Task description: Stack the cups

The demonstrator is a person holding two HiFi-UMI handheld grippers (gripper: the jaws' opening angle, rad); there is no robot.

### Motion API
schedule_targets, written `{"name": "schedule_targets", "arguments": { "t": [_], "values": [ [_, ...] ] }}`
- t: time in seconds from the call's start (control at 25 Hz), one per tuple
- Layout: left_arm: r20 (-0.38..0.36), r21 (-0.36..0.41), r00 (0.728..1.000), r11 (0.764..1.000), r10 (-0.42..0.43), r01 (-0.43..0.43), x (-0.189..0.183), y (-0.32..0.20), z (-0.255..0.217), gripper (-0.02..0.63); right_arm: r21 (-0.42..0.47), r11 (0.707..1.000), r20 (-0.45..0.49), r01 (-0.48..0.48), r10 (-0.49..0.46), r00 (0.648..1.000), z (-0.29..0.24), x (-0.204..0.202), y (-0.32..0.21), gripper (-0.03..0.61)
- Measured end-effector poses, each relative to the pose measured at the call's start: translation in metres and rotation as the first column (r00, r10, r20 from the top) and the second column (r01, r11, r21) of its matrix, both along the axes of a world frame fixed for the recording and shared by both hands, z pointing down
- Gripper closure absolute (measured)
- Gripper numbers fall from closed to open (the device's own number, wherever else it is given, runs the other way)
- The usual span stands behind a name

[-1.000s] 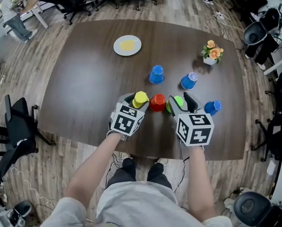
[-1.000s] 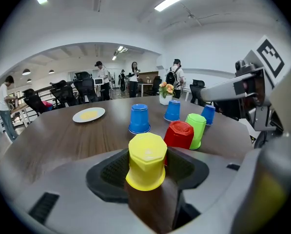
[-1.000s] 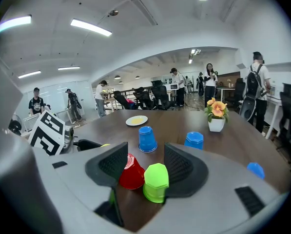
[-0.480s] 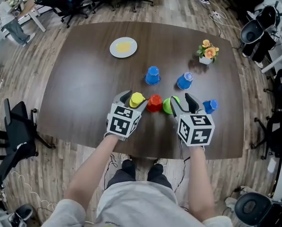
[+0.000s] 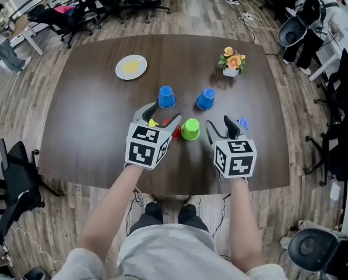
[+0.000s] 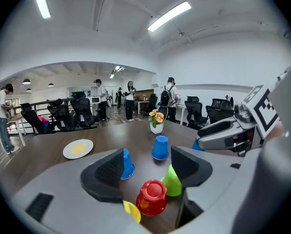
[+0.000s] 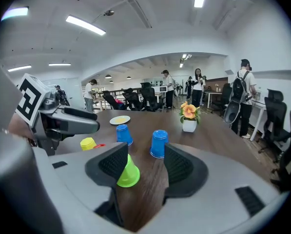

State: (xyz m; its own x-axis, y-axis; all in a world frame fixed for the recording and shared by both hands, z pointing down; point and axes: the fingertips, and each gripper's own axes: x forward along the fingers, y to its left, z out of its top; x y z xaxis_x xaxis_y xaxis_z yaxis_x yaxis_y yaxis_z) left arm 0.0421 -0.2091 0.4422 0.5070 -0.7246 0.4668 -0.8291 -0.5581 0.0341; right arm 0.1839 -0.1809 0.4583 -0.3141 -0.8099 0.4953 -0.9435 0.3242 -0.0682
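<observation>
Fingers (image 6: 106,172) of the left gripper (image 6: 147,156) are opening wide, red cup (image 6: 151,197) ungripped between them; right gripper (image 7: 144,154) spread, empty.

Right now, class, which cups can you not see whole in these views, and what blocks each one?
Head view: red cup and yellow cup, mostly under the left gripper, whose jaws are opening around them.
Head view: far-right blue cup, partly behind the right gripper.
Left gripper view: yellow cup, cut off by that gripper's body.
</observation>
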Motion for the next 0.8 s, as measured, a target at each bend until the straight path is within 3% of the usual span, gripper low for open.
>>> {"name": "schedule_targets", "arguments": {
  "t": [0.44,0.8],
  "values": [
    [-0.002,-0.018,0.999,0.998,0.052,-0.052,0.074,0.005,0.006,0.313,-0.018,0.996,-0.106,-0.09,0.088,0.991,0.025,0.093,0.003,0.36],
    [0.021,-0.032,1.0,0.999,0.014,-0.013,0.097,0.004,0.016,0.324,-0.075,0.995,-0.135,-0.062,0.052,0.989,0.062,0.124,-0.008,0.33]
  ]
}}
